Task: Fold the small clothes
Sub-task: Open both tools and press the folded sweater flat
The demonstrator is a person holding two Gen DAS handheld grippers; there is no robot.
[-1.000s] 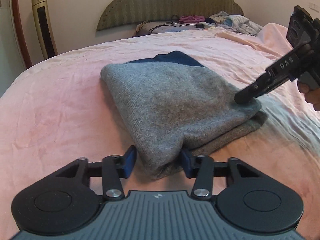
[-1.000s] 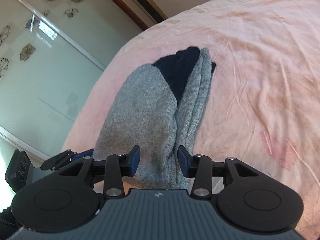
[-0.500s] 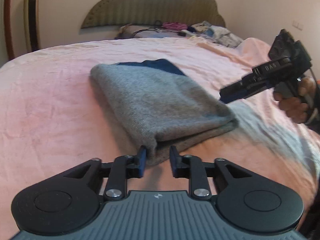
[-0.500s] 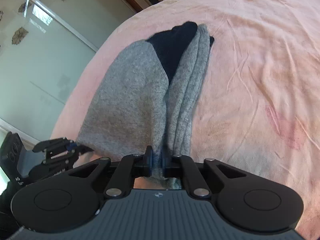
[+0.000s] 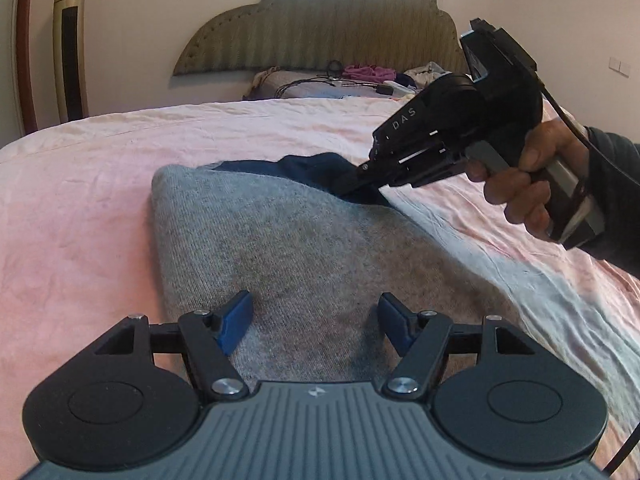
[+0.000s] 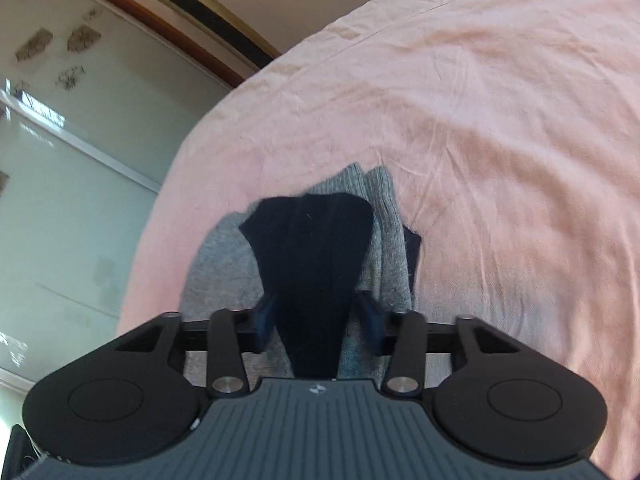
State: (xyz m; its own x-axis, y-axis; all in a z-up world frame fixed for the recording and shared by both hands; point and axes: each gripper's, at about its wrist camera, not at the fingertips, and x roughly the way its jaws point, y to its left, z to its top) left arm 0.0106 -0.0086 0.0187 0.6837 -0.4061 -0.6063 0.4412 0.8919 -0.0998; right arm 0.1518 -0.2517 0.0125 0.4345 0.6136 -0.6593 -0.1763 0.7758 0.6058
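Progress check, near to far.

Left gripper (image 5: pixel 316 320): jaws spread wide, blue pads (image 5: pixel 234 320) hanging over the near end of the grey knit garment (image 5: pixel 288 248), nothing between them. Can't tell if the pads touch the cloth or sit just above it.

The garment lies flat on the pink bedsheet (image 5: pixel 80 208), roughly mid-bed, well away from the bed's left edge in the left view. It reads as already folded: a compact oblong with a clean rounded edge on its left side. The right wrist view shows at least two stacked grey layers (image 6: pixel 384 216) at its far end. So I'd judge the main folds done.

Far end: a dark navy part (image 5: pixel 304 170) (cuff or hem, can't tell which) sticks out past the grey. Right gripper (image 6: pixel 316 316) is on it. In its own view the navy cloth (image 6: pixel 316 248) runs between the pads, jaws only part closed around it, with a little space showing at each side. From the left view the fingertips are buried in the navy fabric, so the pinch itself is hidden. Calling it a loose hold, not a confirmed clamp.

Left to do, by my read:
- tuck or fold the navy end over so nothing pokes out
- flatten the stack
- possibly one more fold, near end to far end, if a smaller bundle is wanted

Background: headboard (image 5: pixel 320 28) and a heap of other clothes (image 5: pixel 360 76) at the head of the bed. Unclear if those are next in the queue.
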